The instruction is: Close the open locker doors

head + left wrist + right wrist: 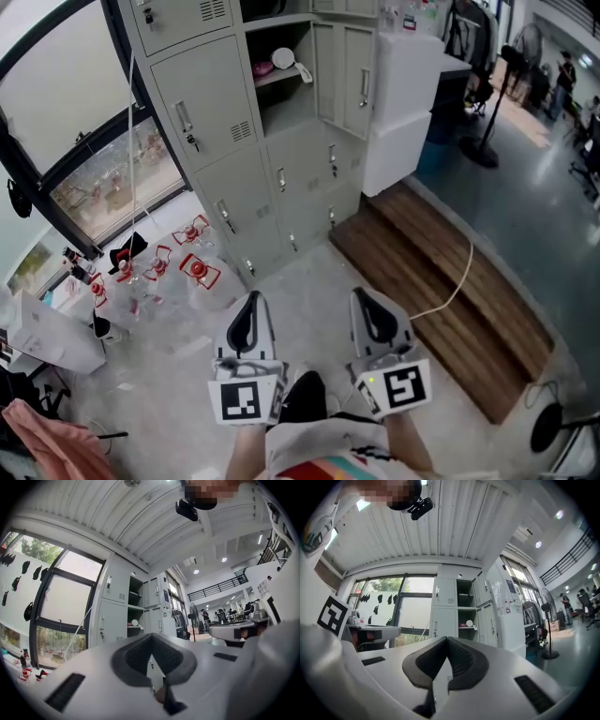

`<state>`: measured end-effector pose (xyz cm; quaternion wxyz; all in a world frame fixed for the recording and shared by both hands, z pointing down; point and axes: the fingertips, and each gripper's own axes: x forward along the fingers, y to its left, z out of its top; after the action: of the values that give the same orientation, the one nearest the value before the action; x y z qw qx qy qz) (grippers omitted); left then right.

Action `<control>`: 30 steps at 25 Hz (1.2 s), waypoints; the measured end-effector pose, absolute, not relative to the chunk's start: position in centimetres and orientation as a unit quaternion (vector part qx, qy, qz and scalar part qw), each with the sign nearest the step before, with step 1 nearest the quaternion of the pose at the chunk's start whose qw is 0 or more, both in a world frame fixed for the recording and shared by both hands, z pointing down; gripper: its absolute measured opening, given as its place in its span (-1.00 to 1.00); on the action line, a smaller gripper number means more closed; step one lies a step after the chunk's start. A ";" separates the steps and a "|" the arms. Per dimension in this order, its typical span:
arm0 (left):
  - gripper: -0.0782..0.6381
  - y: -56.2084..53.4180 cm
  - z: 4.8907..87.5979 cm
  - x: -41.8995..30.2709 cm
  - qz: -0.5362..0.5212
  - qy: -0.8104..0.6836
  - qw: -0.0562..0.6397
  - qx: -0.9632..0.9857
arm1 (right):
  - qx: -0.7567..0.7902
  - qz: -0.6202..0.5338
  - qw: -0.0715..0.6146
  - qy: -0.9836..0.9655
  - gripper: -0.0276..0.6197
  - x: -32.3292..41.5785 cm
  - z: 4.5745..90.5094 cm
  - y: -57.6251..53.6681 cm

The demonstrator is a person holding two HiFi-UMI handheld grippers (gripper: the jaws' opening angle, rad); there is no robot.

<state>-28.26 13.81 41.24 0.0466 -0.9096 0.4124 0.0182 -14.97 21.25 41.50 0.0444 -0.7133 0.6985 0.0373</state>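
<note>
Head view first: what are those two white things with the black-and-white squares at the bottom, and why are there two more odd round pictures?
There is no robot here. A person holds a tool in each hand: the left gripper and the right gripper. The patterned cubes are part of them. The head view comes from a camera on the person's head, looking down. Each round picture comes from a camera riding on one gripper, looking along its fingers. Both pairs are shut, with nothing held. Ahead stand grey lockers with an open compartment whose shelf holds a few small items. On the floor are red-and-white objects and a wooden platform.
</note>
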 end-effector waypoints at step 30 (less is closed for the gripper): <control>-0.77 -10.2 37.1 -9.9 0.066 0.370 0.066 -0.924 | -0.717 0.125 0.004 0.686 -0.90 0.7 36.9 -1.9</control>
<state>-9.90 -10.24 37.12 0.0660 -0.9245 0.3696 0.0658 0.69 -1.88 36.92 0.0041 -0.7165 0.6862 0.1254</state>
